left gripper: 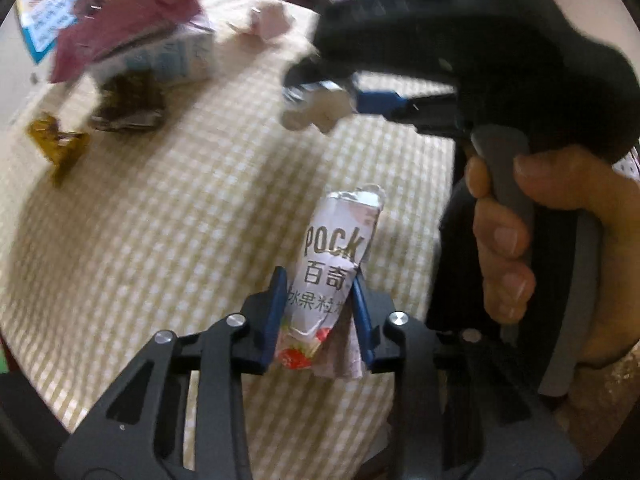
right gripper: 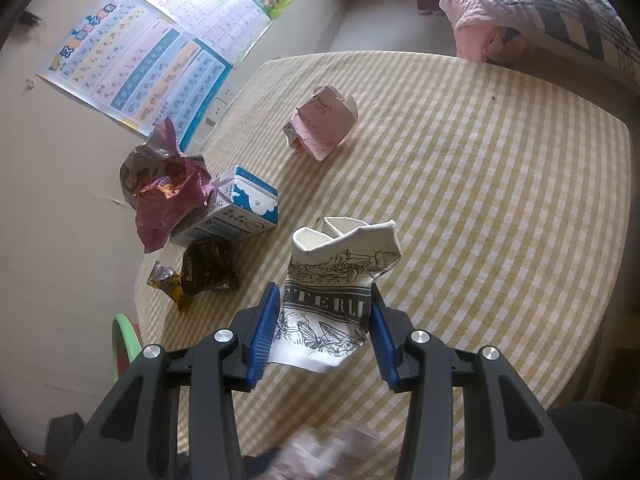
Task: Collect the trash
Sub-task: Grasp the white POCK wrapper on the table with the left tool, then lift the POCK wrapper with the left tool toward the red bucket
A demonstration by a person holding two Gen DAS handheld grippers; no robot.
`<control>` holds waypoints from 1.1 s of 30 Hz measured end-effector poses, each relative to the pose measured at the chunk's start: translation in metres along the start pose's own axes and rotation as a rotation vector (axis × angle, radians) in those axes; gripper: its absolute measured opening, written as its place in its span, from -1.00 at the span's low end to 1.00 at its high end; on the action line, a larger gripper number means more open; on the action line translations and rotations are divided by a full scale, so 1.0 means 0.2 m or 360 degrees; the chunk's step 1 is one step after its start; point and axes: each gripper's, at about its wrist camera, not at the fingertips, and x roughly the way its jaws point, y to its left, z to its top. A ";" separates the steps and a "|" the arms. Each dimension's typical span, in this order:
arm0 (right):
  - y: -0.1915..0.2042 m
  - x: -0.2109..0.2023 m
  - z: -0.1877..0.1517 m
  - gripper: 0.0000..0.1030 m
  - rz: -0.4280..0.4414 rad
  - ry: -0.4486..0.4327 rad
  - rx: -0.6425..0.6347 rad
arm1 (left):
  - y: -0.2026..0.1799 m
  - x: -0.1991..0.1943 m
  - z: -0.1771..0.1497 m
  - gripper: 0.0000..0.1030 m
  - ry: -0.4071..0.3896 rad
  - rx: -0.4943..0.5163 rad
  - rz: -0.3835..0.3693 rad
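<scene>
Yellow-checked tablecloth [right gripper: 500, 200] spreads beneath wall posters [right gripper: 160, 52] and a quilted bed [right gripper: 540, 4].

Table [right gripper: 500, 184]: round edge, yellow-and-white checked cloth.
Far side: crumpled pink carton [right gripper: 322, 126], alone, well apart from rest.
Left edge cluster: milk carton [right gripper: 236, 210] on its side; purple wrapper [right gripper: 164, 188] touching it, partly over it.
Near cluster: brown wrapper [right gripper: 208, 270] just below milk carton; gold wrapper [right gripper: 166, 282] beside it, at table edge.
</scene>
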 end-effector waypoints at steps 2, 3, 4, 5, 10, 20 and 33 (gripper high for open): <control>0.03 0.01 0.00 -0.18 -0.0021 -0.0003 -0.0027 | 0.07 -0.05 -0.01 -0.42 -0.0046 -0.0069 0.0041; 0.04 0.01 -0.01 -0.18 -0.0035 -0.0003 -0.0048 | 0.10 -0.07 -0.02 -0.42 -0.0067 -0.0110 0.0071; 0.05 0.01 -0.01 -0.17 -0.0046 0.0000 -0.0068 | 0.15 -0.10 -0.03 -0.42 -0.0086 -0.0155 0.0115; 0.07 0.02 -0.02 -0.17 -0.0067 0.0007 -0.0105 | 0.19 -0.11 -0.04 -0.42 -0.0096 -0.0197 0.0148; 0.13 0.05 -0.04 -0.17 -0.0126 0.0026 -0.0220 | 0.37 -0.14 -0.09 -0.42 -0.0113 -0.0388 0.0207; 0.19 0.07 -0.07 -0.17 -0.0198 0.0012 -0.0326 | 0.45 -0.27 -0.16 -0.42 -0.0225 -0.0513 0.0249; 0.22 0.08 -0.09 -0.17 -0.0229 0.0013 -0.0381 | 0.51 -0.34 -0.16 -0.41 -0.0318 -0.0581 0.0294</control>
